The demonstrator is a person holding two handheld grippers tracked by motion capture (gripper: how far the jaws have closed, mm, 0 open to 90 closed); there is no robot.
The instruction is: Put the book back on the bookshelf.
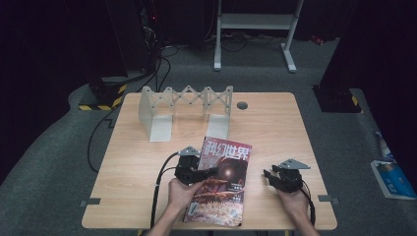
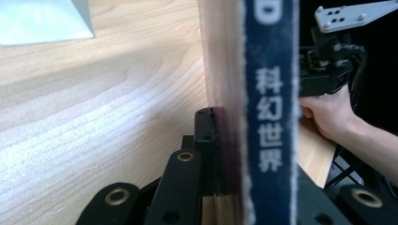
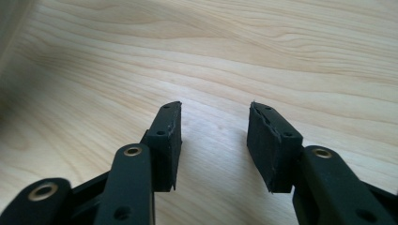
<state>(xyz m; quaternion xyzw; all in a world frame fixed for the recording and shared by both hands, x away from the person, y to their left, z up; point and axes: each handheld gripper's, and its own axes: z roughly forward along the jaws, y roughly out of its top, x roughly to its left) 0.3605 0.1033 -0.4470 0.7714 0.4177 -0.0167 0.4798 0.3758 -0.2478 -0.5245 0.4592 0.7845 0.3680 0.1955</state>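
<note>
Glossy magazine with dark red cover and white title characters (image 1: 220,179) lies near the front edge of the pale wooden bench (image 1: 275,123), one long edge raised; left gripper (image 1: 209,172) has its jaws clamped on that edge, likely to lift it off the wood; right gripper (image 1: 268,175) sits just right of the magazine, jaws wide and holding nothing; grey folding lattice rack (image 1: 187,105) stands well behind the magazine, probably its destination.
</note>
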